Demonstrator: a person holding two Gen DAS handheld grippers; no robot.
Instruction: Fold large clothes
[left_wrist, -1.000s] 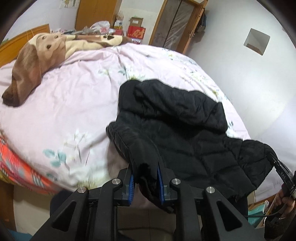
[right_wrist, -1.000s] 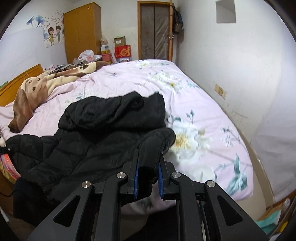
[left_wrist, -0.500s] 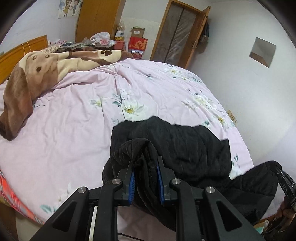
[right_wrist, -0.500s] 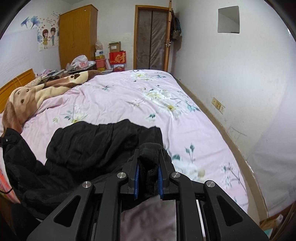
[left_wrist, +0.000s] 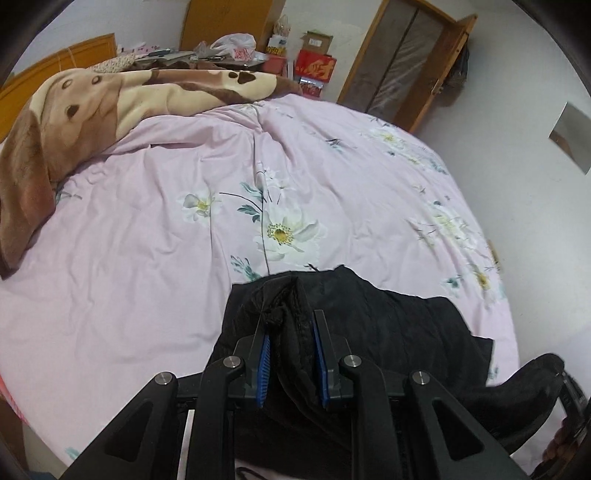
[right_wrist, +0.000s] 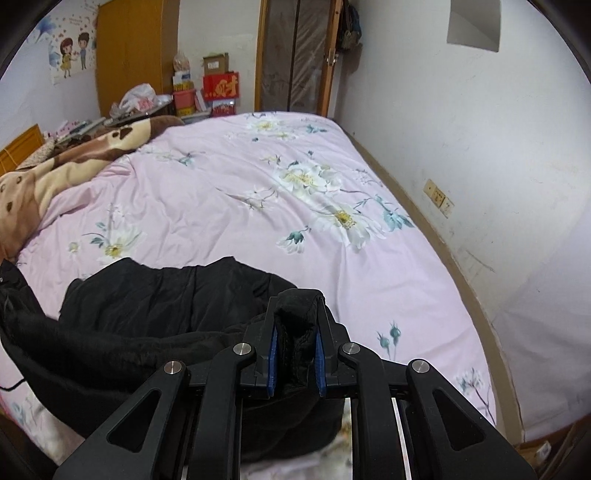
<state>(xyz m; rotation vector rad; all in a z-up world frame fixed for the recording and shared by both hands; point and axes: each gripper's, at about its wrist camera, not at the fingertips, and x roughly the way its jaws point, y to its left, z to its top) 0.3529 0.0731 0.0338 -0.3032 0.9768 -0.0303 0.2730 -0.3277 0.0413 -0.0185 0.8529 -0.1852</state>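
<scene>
Both hand-held grippers clamp black jacket; brown blanket far across bed.

Broad open pink quilt ahead; brown blanket heaped far left, wall right.

- Both views were lit by soft, even indoor light; no source was in view.
- The pink bedspread was bright, with only faint shadows in its creases.
- The black jacket read almost as flat black, its folds hard to see.
- Fisheye bending curved the white wall, and dark vignettes filled all 4 corners.
- The far clutter looked slightly soft.
</scene>
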